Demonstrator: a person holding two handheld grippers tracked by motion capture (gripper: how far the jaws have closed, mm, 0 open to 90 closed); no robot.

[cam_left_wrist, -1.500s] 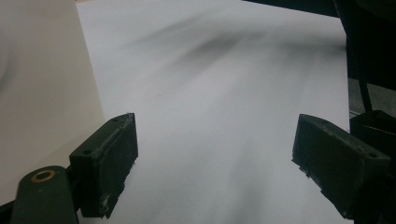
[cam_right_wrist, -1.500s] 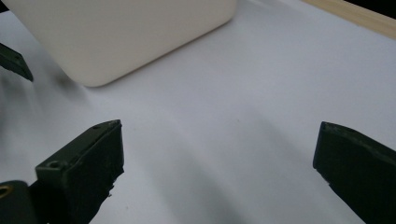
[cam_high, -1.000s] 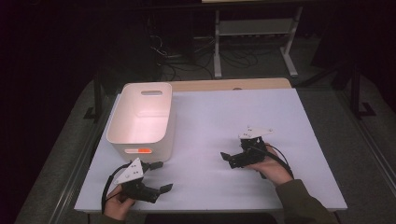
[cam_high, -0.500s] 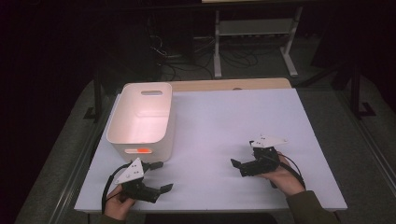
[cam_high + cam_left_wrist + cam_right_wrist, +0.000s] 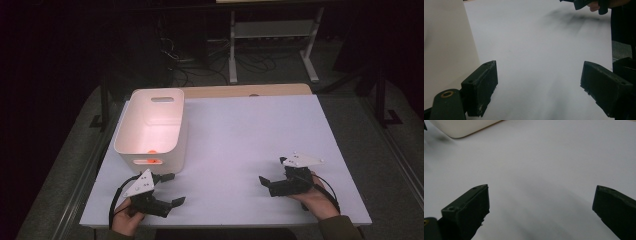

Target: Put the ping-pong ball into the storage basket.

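Two black two-jaw grippers sit low over the white rectangular table top (image 5: 235, 135), both with jaws spread wide and nothing between them. In the high view the left gripper (image 5: 172, 190) is at the lower left of the frame, just below the cream plastic bin with cut-out handles (image 5: 131, 131), which stands in the left half of the frame. A small orange object (image 5: 152, 150) lies inside the bin. The right gripper (image 5: 264, 182) is at the lower right, well apart from the bin.
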